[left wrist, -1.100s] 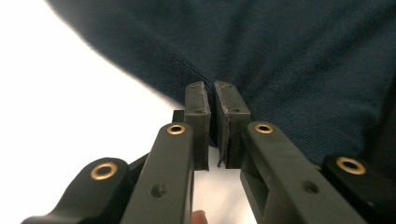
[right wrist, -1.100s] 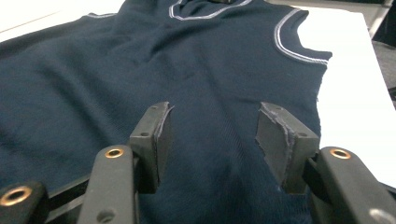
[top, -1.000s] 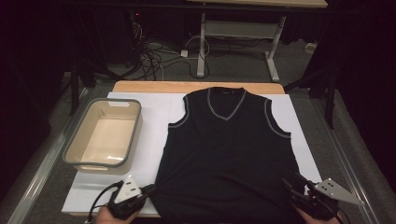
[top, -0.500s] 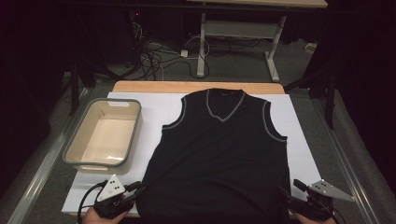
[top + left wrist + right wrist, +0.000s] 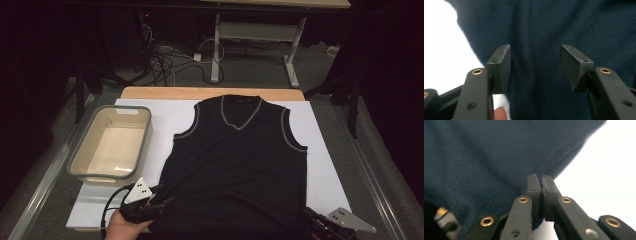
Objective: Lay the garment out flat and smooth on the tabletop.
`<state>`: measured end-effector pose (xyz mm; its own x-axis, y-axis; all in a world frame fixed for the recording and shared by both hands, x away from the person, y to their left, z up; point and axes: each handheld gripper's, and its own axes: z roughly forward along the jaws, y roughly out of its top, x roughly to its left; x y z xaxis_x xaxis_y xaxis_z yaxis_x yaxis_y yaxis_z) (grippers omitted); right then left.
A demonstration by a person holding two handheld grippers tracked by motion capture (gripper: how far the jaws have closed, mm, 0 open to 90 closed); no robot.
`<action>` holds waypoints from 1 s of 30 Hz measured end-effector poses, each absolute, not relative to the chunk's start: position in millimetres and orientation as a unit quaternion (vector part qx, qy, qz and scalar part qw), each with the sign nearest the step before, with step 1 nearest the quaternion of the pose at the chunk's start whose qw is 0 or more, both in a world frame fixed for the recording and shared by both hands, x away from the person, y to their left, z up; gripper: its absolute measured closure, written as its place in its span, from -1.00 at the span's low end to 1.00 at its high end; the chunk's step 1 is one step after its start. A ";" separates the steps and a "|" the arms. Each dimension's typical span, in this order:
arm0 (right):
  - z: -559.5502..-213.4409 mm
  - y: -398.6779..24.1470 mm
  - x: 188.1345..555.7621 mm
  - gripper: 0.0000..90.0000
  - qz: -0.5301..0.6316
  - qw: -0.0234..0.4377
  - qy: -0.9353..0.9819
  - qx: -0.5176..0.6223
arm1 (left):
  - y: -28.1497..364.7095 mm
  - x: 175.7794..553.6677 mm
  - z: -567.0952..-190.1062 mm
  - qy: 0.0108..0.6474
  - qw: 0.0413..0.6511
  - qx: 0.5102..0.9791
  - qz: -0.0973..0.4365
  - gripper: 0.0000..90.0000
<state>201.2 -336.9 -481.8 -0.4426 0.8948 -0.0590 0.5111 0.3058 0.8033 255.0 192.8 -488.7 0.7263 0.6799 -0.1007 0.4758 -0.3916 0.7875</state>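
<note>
Cables trail across the dark floor beyond the tabletop [image 5: 210, 93]. From the high view I see the vest [image 5: 235, 170] lying flat on the white sheet [image 5: 325, 165], ahead of both claws. My left claw [image 5: 162, 200] sits at its near left hem corner, the grey bin [image 5: 111, 145] beyond it to its left; my right claw [image 5: 312, 220] is at the near right corner.

Left claw view: the left claw [image 5: 535, 66] has just been opening, jaws apart over the fabric, gripping nothing.

Right claw view: the right claw [image 5: 540, 192] has just closed, pinching the hem.

One-sided pulling could skew the vest. It has slid nearer since a second ago.
</note>
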 end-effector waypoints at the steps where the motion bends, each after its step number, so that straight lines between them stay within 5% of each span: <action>1: -478.2 -345.6 197.4 0.95 0.373 0.273 0.753 0.468 | 189.8 255.7 -487.5 0.346 0.430 0.825 0.120 -0.15; 5: -471.5 -389.4 181.1 0.95 0.368 0.316 0.710 0.510 | 178.4 257.6 -484.2 0.329 0.437 0.829 0.119 -0.20; 9: -485.9 -414.3 175.9 0.91 0.380 0.288 0.690 0.545 | 174.1 261.5 -488.2 0.339 0.418 0.833 0.126 -0.29; 15: -477.7 -404.6 179.2 0.35 0.399 0.286 0.692 0.529 | 176.6 268.5 -496.6 0.375 0.375 0.842 0.103 -0.28; 19: -472.9 -396.1 180.5 0.29 0.405 0.287 0.700 0.514 | 171.8 267.2 -496.6 0.374 0.370 0.844 0.107 0.00; 24: -466.6 -382.6 186.2 0.27 0.413 0.285 0.710 0.494 | 167.6 262.8 -496.5 0.340 0.379 0.855 0.103 0.79; 30: -463.0 -365.7 199.2 0.23 0.416 0.280 0.724 0.473 | 184.3 243.8 -494.2 0.344 0.391 0.845 0.126 0.85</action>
